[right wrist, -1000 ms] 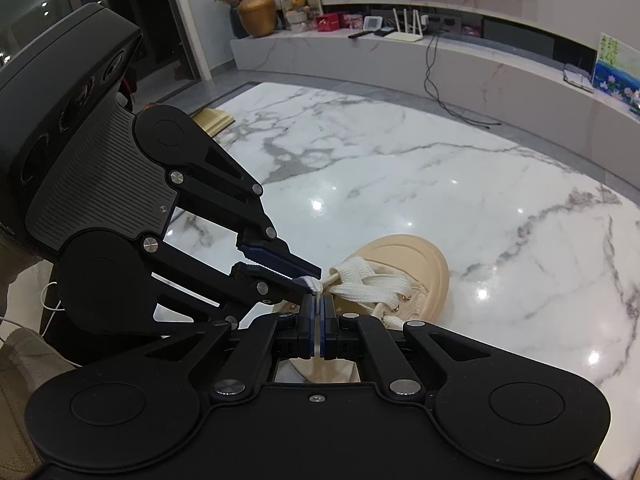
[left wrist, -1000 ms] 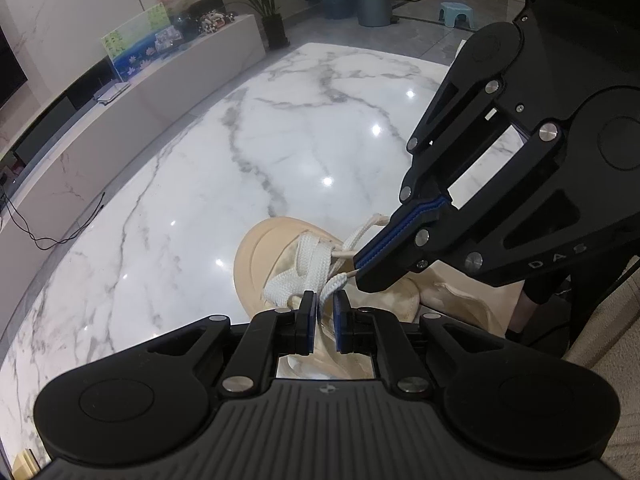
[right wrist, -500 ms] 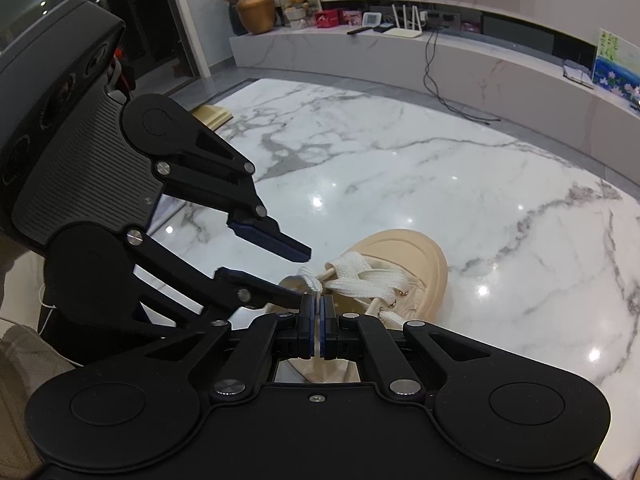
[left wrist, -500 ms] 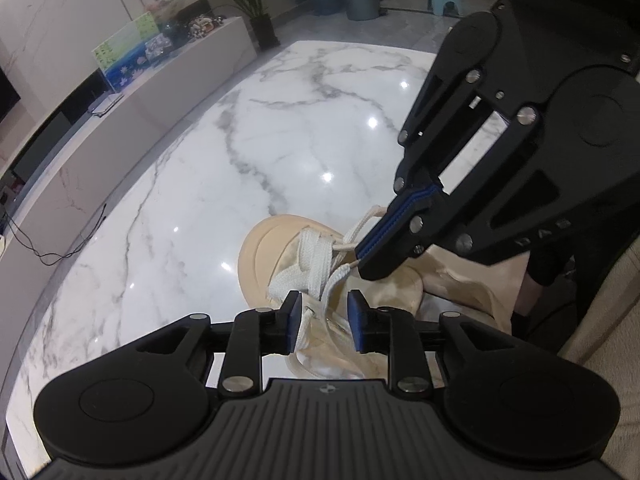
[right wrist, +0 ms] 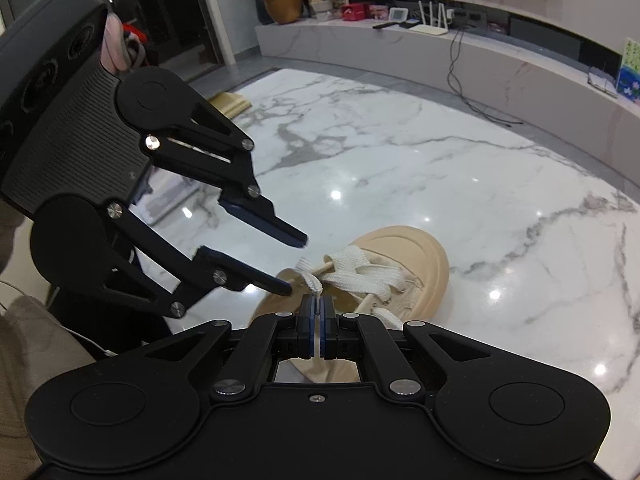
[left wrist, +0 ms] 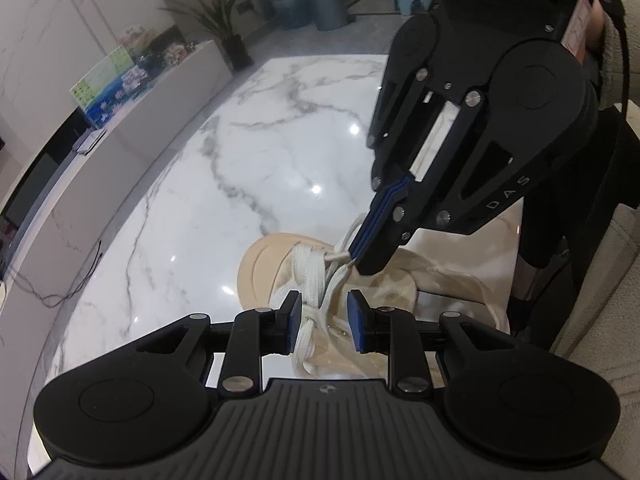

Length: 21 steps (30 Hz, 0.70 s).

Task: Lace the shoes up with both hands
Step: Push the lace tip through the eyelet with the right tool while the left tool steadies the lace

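Table: a large white marble top [left wrist: 224, 184] with grey veins and glossy light spots, filling most of both views.
Room behind: a long low white bench [right wrist: 500, 56] along the wall, carrying a router, small boxes, a brass-coloured vase [right wrist: 282, 2] and a colourful picture card [left wrist: 106, 92]; a potted plant [left wrist: 224, 24] and grey bins [left wrist: 324, 0] stand farther off.
Shoe: a beige shoe [right wrist: 416, 268] with a thick rounded sole, resting on the table near its front edge, just beneath both tools.
Lace: flat white lace [right wrist: 360, 272] crossed over the front of the shoe; one strand rises from it to the right tool.
Right gripper [right wrist: 318, 314]: black frame with blue pads, pressed together and pinching a thin white lace strand, which shows as a pale line between the pads.
Left gripper [left wrist: 323, 316]: the same black and blue build, jaws parted and gripping nothing; the crossed lace lies below the gap, apart from both pads.
Writing: the letters "DAS" [left wrist: 507, 194] in pale print on the side of the right tool, seen from the left camera; no brand is readable on the shoe.
Person: a pale sleeve [right wrist: 24, 360] at the left edge of the right view.
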Motion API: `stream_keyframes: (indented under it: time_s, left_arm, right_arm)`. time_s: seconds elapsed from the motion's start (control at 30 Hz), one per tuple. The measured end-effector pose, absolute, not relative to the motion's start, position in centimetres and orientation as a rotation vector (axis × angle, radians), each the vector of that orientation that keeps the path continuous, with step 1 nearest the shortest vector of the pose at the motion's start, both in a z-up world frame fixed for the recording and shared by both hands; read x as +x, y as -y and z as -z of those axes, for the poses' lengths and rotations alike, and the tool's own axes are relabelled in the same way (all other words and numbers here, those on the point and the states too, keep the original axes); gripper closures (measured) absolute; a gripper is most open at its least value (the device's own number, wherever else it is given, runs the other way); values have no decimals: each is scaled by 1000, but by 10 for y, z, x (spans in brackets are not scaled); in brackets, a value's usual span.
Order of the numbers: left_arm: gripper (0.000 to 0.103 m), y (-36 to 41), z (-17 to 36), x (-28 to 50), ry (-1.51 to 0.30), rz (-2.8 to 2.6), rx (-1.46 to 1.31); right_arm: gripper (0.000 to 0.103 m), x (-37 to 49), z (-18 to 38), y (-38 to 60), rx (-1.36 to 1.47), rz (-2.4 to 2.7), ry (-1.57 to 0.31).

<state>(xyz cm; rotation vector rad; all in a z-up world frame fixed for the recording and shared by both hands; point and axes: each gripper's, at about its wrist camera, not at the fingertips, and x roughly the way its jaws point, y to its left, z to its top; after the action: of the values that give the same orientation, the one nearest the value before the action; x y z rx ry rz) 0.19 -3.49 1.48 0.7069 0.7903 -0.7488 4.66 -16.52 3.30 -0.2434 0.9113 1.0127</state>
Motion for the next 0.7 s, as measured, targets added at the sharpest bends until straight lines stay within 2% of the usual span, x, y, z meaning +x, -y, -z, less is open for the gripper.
stream_keyframes:
  time_s: [0.2, 0.3, 0.37, 0.7]
  left_arm:
    - [77, 46, -7, 8, -767, 772, 739]
    - [98, 48, -3, 16, -796, 771, 696]
    - [101, 47, -3, 20, -810, 767, 662]
    - [102, 35, -9, 29, -872, 648, 585]
  right_arm:
    - [102, 46, -37, 170, -233, -1014, -899]
    - [102, 46, -38, 173, -221, -1014, -894]
    - [102, 45, -39, 174, -214, -1010, -891]
    - [99, 44, -31, 174, -167, -959, -904]
